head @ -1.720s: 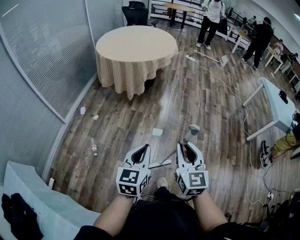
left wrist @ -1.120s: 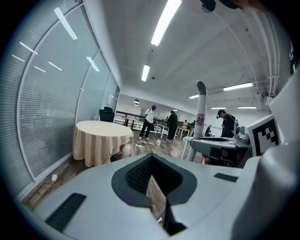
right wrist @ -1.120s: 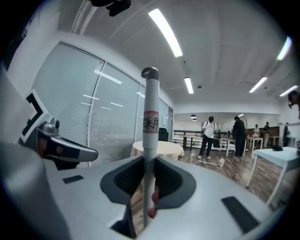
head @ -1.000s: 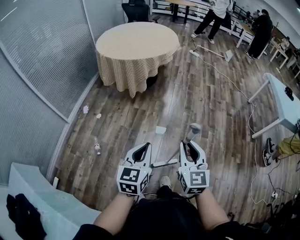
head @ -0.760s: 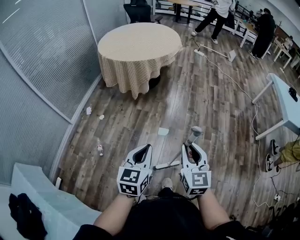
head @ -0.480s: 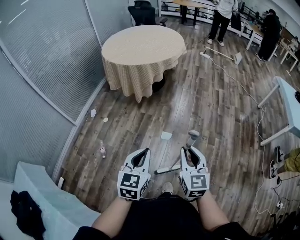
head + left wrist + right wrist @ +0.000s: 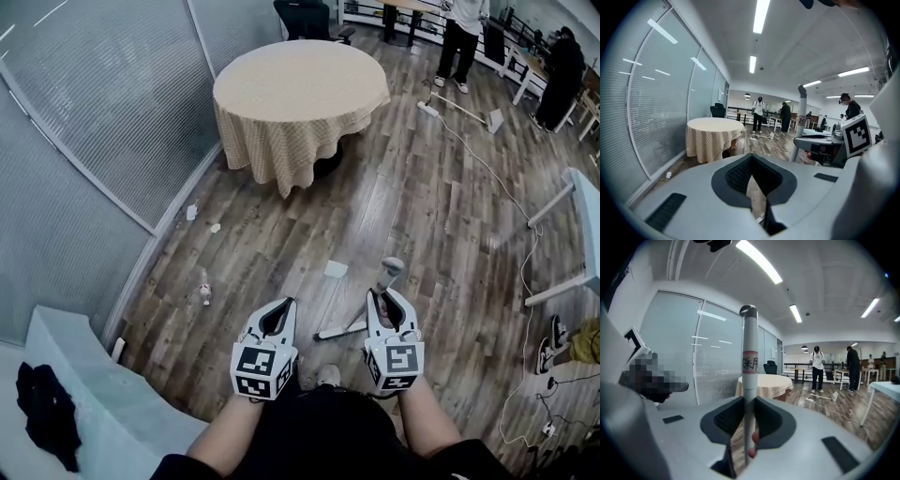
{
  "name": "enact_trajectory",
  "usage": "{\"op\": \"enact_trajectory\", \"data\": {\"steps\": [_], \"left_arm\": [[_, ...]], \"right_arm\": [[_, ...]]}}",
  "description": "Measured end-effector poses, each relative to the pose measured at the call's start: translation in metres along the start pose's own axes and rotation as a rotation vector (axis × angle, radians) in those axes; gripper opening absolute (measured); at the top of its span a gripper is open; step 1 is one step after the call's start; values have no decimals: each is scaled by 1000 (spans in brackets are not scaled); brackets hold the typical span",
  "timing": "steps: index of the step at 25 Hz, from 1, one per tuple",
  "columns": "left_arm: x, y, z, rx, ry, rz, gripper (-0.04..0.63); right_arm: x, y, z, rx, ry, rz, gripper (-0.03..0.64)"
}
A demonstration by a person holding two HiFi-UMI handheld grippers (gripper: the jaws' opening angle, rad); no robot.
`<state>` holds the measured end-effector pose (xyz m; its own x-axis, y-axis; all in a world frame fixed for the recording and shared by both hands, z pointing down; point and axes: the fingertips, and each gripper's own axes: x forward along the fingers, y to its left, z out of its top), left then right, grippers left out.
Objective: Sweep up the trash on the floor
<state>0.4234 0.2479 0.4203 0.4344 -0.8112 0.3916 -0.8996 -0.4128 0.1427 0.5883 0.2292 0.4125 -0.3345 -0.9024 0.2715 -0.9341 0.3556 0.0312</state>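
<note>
Scene slid rightward in head view since 1.7 s ago, 1 grey-handled broom (image 7: 389,270) upright, clamped in right gripper (image 7: 388,298), head on wood-plank floor (image 7: 422,216), left gripper (image 7: 281,307) closed on nothing, 1 white paper square (image 7: 335,269) just ahead, 3 small scraps (image 7: 191,213) near glass wall (image 7: 94,141), 1 round beige-clothed table (image 7: 300,84) beyond

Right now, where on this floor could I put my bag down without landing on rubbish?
Bare boards lie between the round table and the paper, and right of the broom up to the cable. It is crowded along the glass wall: scraps and other litter.
</note>
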Motion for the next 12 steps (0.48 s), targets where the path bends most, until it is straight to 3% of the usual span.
{"op": "enact_trajectory", "data": {"steps": [5,12], "left_arm": [[32,37,3,14,0,-6,-5],[101,106,26,43,21,-119,-5]], "right_arm": [[42,3,1,-33,21,-8,83],[125,4,3,-52,72,-69,84]]}}
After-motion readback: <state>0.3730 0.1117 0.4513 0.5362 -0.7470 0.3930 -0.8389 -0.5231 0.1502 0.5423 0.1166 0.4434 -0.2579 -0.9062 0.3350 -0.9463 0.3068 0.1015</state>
